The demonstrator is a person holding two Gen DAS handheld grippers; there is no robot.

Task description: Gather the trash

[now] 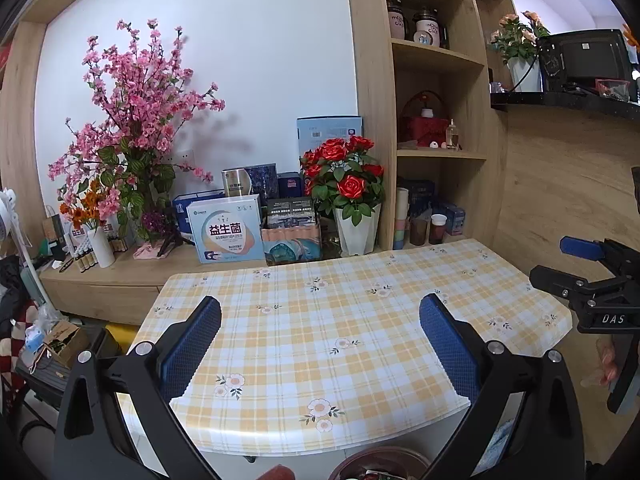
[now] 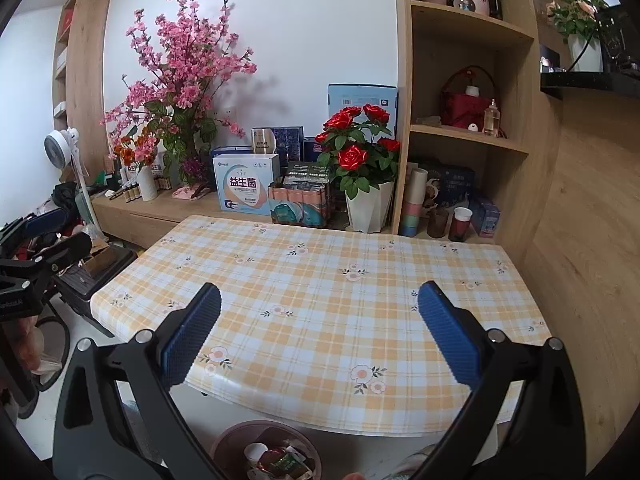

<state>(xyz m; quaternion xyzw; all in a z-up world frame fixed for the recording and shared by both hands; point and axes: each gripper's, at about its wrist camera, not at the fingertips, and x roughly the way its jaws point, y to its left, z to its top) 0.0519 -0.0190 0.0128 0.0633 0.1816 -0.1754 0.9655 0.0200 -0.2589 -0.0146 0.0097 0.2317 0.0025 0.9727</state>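
**Blue-padded tools spread wide over plaid surface, bin w/ trash below**

Blue pads on the left tool [image 1: 320, 344] stand wide apart w/ nothing between them; it hangs above the near half of the surface [image 1: 360, 320], a yellow-and-white check cloth w/ small flower prints. Right tool [image 2: 320, 340] is the same: pads spread, released, nothing gripped, held over the near edge of the surface [image 2: 340, 300]. Each tool shows in the other's view: right tool [image 1: 576, 256] at the far right edge of the left wrist view, left tool [image 2: 52, 236] at the far left edge of the right wrist view, both beside the surface, not above it.

Trash bin [image 2: 266, 454] sits on the floor just below the near edge, round, brownish rim, w/ wrappers [image 2: 280, 464] and a white cup [image 2: 255, 451] inside. In the left wrist view only the bin rim [image 1: 380, 462] peeks in at the bottom.

Behind the surface, on a wood ledge: white-and-blue box [image 2: 244, 186] w/ Chinese lettering, red roses in a white pot [image 2: 360, 160] just right of it, tall pink blossom spray [image 2: 180, 80] at left. Wood shelf unit [image 2: 472, 80] at right holds mugs, a red basket, cups on the lowest level. White fan [image 2: 60, 148] far left.
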